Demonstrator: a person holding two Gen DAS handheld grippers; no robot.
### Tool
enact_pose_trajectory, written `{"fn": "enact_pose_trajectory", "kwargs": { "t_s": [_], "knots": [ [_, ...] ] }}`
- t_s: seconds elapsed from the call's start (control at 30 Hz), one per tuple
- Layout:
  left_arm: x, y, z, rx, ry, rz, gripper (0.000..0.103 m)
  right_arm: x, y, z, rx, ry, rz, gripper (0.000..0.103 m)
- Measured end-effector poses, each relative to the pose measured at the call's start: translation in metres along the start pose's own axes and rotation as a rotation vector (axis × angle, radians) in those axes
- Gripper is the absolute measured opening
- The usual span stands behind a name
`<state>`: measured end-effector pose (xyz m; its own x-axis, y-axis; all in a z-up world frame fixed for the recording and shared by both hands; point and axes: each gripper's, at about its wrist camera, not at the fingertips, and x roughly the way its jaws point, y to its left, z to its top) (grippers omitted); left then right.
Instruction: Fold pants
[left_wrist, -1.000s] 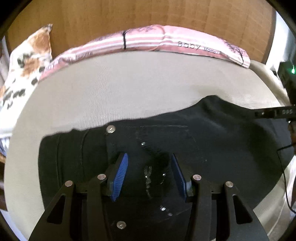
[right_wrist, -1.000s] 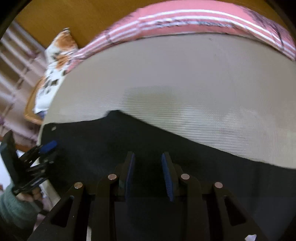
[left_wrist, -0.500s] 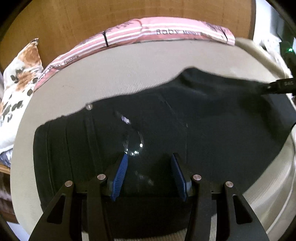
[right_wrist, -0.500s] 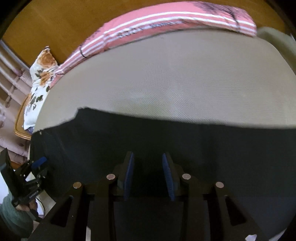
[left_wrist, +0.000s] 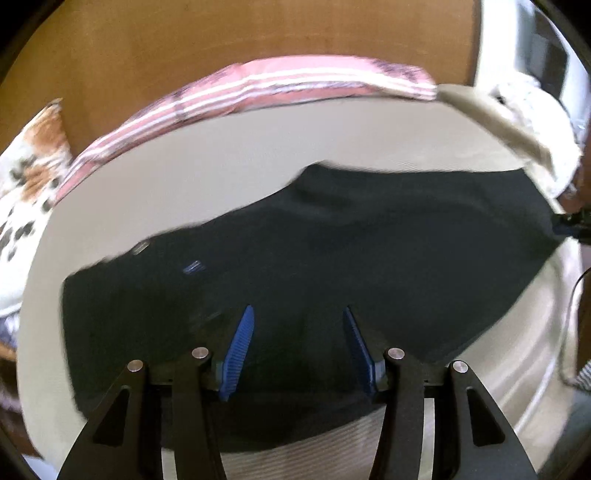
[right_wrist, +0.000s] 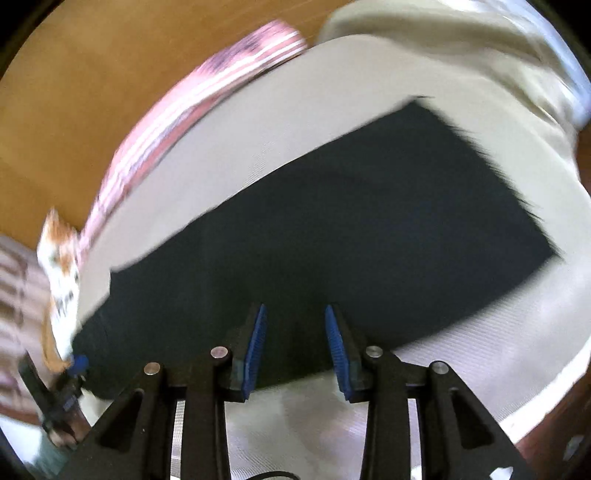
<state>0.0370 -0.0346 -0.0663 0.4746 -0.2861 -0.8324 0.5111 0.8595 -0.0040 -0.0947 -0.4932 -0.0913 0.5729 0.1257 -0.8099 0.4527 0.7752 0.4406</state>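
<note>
Black pants (left_wrist: 332, 266) lie flat across the beige bed sheet (left_wrist: 229, 155), waist end with a metal button (left_wrist: 140, 246) at the left. My left gripper (left_wrist: 298, 310) hovers over the waist part, its jaws opening with nothing between the blue pads. In the right wrist view the pants (right_wrist: 351, 236) run to a frayed hem (right_wrist: 517, 199) at the right. My right gripper (right_wrist: 294, 307) hangs over their near edge, jaws opening, nothing between them. The left gripper (right_wrist: 75, 363) shows at the lower left of that view, and the right gripper (left_wrist: 572, 223) at the right edge of the left wrist view.
A pink striped pillow (left_wrist: 280, 83) lies along the wooden headboard (left_wrist: 221, 37). A floral pillow (left_wrist: 26, 177) sits at the left, a cream blanket (left_wrist: 517, 110) bunches at the right bed edge, and a thin cable (left_wrist: 565, 321) hangs there.
The right gripper has swept far to the right along the pants, bringing the hem end into view, and rolled. The left gripper has drawn back, showing more of the pants. Both jaws stand slightly wider.
</note>
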Motion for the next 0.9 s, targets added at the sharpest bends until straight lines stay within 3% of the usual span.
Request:
{"fn": "enact_pose_trajectory", "kwargs": {
  "t_s": [0.17, 0.33, 0.6, 0.7, 0.83, 0.9],
  "knots": [
    [0.012, -0.054, 0.025, 0.085, 0.004, -0.111, 0.055, -0.034, -0.071, -0.007, 0.223, -0.084, 0.035, 0.037],
    [0.035, -0.098, 0.038, 0.139, 0.055, -0.184, 0.055, -0.043, -0.111, -0.014, 0.329, -0.111, 0.055, 0.037],
    [0.062, -0.139, 0.039, 0.2, 0.116, -0.18, 0.055, -0.018, -0.135, 0.005, 0.385, -0.16, 0.089, 0.036],
    [0.073, -0.143, 0.038, 0.194, 0.143, -0.165, 0.055, -0.013, -0.142, 0.018, 0.4, -0.191, 0.111, 0.032],
    [0.081, -0.143, 0.039, 0.184, 0.135, -0.154, 0.056, -0.003, -0.148, 0.031, 0.405, -0.198, 0.117, 0.014],
    [0.082, -0.142, 0.039, 0.178, 0.131, -0.156, 0.057, -0.003, -0.149, 0.031, 0.416, -0.19, 0.128, 0.011]
  ]
}}
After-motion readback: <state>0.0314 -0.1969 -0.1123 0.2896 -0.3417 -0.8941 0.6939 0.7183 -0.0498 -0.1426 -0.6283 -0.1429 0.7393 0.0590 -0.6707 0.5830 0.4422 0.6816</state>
